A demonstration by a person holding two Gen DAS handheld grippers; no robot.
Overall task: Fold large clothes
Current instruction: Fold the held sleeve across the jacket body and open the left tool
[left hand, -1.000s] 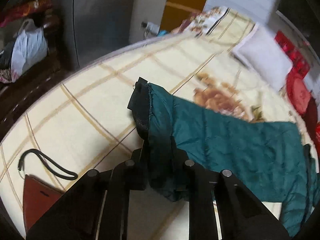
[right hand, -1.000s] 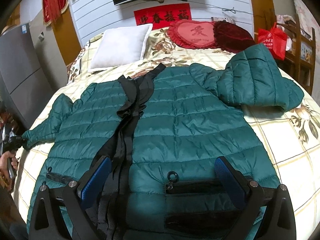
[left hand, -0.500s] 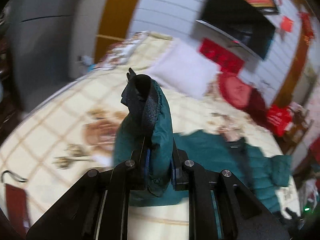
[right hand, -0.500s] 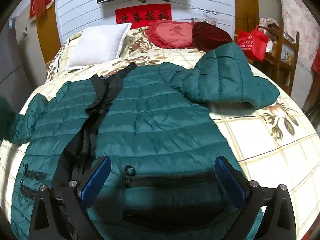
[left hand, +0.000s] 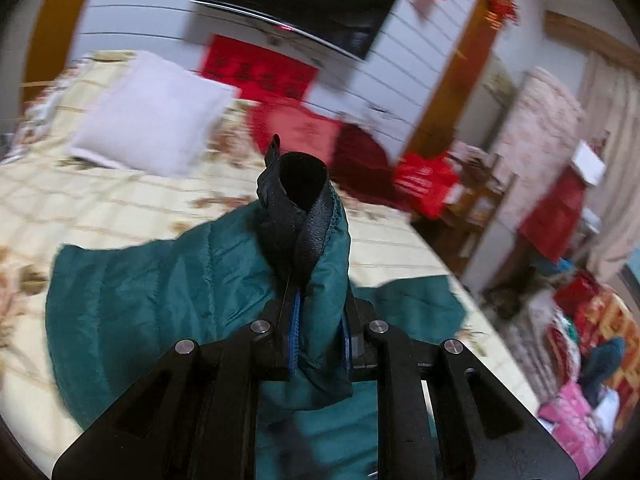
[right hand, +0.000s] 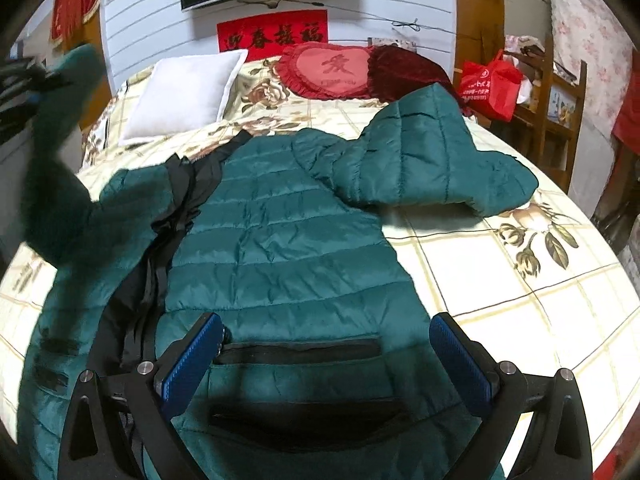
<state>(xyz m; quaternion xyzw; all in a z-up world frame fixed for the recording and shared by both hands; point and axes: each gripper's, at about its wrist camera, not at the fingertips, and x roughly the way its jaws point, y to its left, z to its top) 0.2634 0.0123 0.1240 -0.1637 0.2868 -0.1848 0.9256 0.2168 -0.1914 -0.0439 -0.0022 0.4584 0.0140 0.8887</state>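
A dark green quilted jacket [right hand: 288,248] lies front up on the bed, its black zipper band open down the left. Its right sleeve [right hand: 424,160] is folded across the chest. My left gripper [left hand: 320,332] is shut on the left sleeve's cuff [left hand: 304,216] and holds it lifted above the bed; the raised sleeve also shows in the right wrist view [right hand: 60,152]. My right gripper [right hand: 326,360] is open and empty, low over the jacket's hem near the black pocket [right hand: 296,348].
A white pillow [right hand: 184,96] and a red heart cushion [right hand: 332,70] lie at the head of the bed [right hand: 520,300]. A red bag [right hand: 490,88] hangs on a wooden rack at the right. A TV hangs on the wall.
My left gripper has lifted the sleeve cuff off the bed and swung it up and over toward the jacket body. My right gripper has shifted a little to the right along the hem.
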